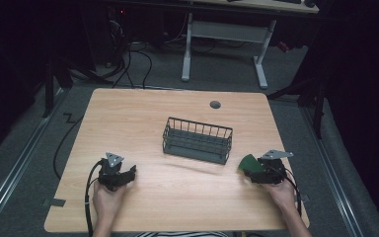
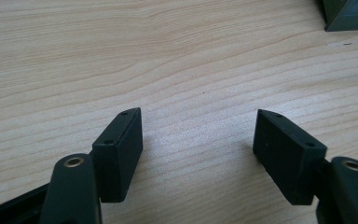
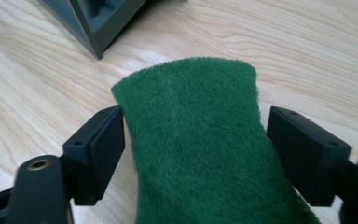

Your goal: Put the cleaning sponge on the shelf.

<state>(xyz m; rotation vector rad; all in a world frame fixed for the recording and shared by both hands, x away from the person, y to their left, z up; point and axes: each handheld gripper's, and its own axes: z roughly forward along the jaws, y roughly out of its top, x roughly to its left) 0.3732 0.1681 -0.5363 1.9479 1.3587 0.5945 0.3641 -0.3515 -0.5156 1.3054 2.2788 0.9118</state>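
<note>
A green scouring pad (image 3: 191, 107) lies bowed between the jaws of my right gripper (image 3: 193, 140), which is shut on its two side edges. In the high view the pad (image 1: 249, 163) sticks out tilted from the right gripper (image 1: 253, 172) at the table's right front, just right of a dark wire basket (image 1: 197, 140). A corner of the basket (image 3: 98, 18) shows ahead of the pad. My left gripper (image 1: 128, 173) rests at the left front, open, with bare wood between its jaws (image 2: 198, 140). The basket's corner (image 2: 349, 16) sits far off at the upper right.
The wooden table (image 1: 143, 113) has a round cable hole (image 1: 215, 104) behind the basket. A white-legged desk (image 1: 224, 32) stands beyond the far edge. Cables trail on the floor at the left (image 1: 61, 143).
</note>
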